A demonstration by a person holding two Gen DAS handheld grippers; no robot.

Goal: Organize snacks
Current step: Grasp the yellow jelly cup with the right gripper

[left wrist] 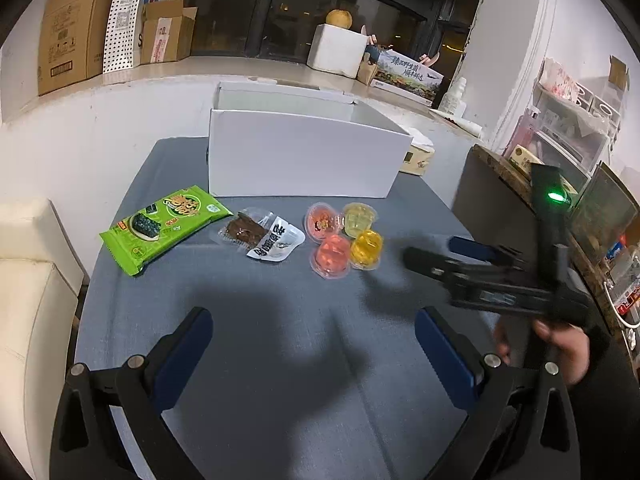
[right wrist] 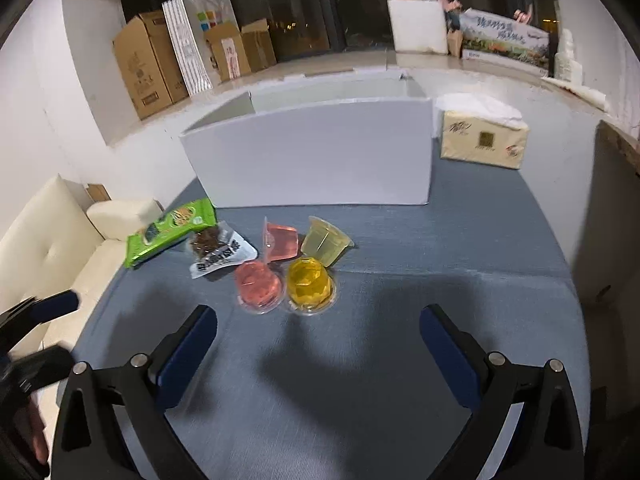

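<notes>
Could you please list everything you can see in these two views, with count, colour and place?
white box: 1, white, open top, back of the table
table: 1, blue-grey cloth
seaweed pack: 1, green, left front of the box
meat snack packet: 1, clear and white, right of the seaweed pack
jelly cups: 4, two red, two yellow, clustered right of the meat snack packet
tissue pack: 1, beige, right of the box
cardboard boxes: several, brown, on the sill
sofa: 1, cream, left of the table
left tool: 1, black with blue pads, open, empty
right tool: 1, same, open, empty
</notes>
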